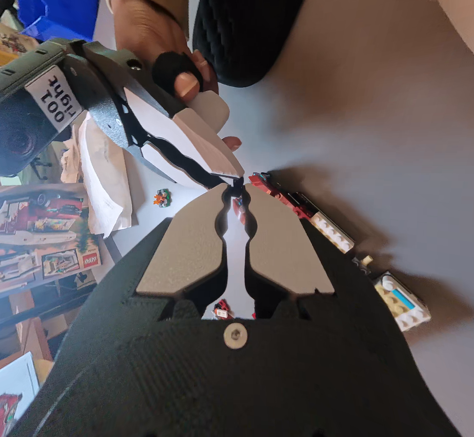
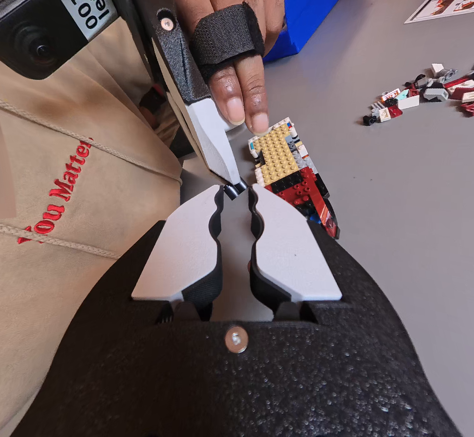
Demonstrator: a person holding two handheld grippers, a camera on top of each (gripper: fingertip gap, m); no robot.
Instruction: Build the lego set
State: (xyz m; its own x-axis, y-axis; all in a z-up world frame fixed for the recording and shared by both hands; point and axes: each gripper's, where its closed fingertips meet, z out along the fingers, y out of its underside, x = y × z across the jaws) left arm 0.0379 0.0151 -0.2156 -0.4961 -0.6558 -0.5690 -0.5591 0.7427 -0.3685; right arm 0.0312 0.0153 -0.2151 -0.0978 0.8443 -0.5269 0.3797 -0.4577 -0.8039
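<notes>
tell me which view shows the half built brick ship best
The right wrist view: the brick ship lies open from above, with tan studded deck, dark red nose and a fingertip on its far end. The left wrist view catches only its side edge, partly behind the jaws.

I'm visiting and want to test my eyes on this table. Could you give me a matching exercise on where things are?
Things:
1. small black piece
2. tan, red and black brick model
3. loose bricks
4. blue bin

Places:
A. scattered pile at far right
B. at the right gripper tips
C. flat on the table, beside those tips
D. behind the hand

Pairs: 1-B, 2-C, 3-A, 4-D
</notes>
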